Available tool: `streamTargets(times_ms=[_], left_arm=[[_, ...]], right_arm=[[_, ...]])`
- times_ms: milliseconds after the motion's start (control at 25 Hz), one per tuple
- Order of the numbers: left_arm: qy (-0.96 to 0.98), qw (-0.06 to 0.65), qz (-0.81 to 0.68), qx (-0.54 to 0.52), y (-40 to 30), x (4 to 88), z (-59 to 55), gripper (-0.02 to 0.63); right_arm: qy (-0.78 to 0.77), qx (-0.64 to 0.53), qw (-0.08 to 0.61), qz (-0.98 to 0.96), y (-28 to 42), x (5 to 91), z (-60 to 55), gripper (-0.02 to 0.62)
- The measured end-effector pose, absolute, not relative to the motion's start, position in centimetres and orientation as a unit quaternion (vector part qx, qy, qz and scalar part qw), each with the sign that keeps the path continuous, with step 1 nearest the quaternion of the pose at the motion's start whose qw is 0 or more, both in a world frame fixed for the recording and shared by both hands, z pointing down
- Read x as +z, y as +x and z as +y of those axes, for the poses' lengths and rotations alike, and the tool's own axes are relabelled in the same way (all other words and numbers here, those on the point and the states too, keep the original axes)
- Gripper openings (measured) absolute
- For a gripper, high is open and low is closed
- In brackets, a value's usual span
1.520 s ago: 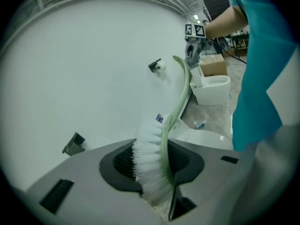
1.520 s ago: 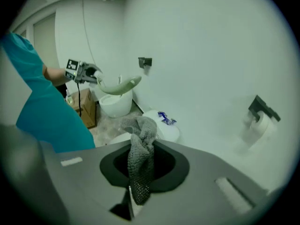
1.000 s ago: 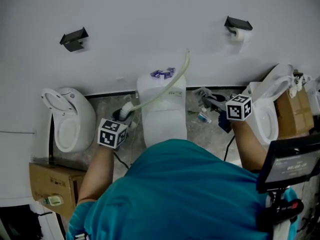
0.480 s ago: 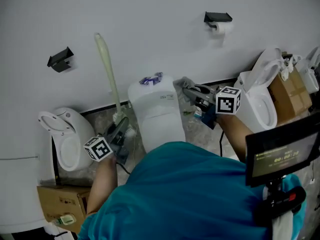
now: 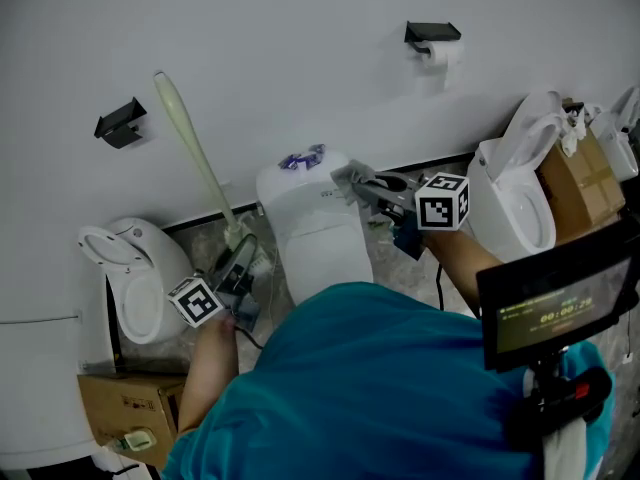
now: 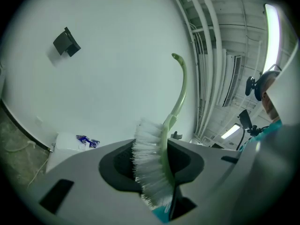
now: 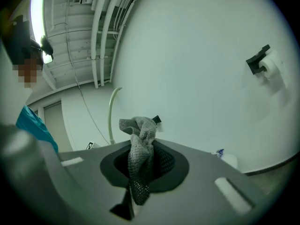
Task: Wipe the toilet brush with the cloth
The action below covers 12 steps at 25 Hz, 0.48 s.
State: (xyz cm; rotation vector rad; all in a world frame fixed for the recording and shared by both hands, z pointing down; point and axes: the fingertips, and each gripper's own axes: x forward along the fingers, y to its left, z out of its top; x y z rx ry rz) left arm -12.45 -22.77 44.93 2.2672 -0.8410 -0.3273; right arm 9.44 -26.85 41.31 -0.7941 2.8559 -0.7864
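toilet brush (image 5: 195, 153): handle swung up-left | cloth (image 5: 344, 176): shifted left, onto tank (image 5: 315, 230) corner

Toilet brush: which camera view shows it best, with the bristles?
The left gripper view: the toilet brush stands close in the left claw, white bristles and pale handle clear. The head view shows mainly its long handle. The right gripper view shows only part of the handle behind the cloth.

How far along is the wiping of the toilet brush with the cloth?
Done: both things are picked up. The left tool grips the pale green toilet brush with white bristles at its head; the right tool pinches the grey mesh cloth. In hand: both are held up, apart. Left: bring cloth to brush and wipe; no contact yet.
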Motion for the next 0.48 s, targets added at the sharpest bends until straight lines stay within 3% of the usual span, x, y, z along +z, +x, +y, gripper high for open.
streamTargets(times_ms=[480], left_arm=[[0.872,0.347,-0.32,-0.126,-12.27,44.84,-22.31,0.147]], right_arm=[[-0.248,-0.251,0.029,0.935,8.69,41.36,-26.46,0.026]])
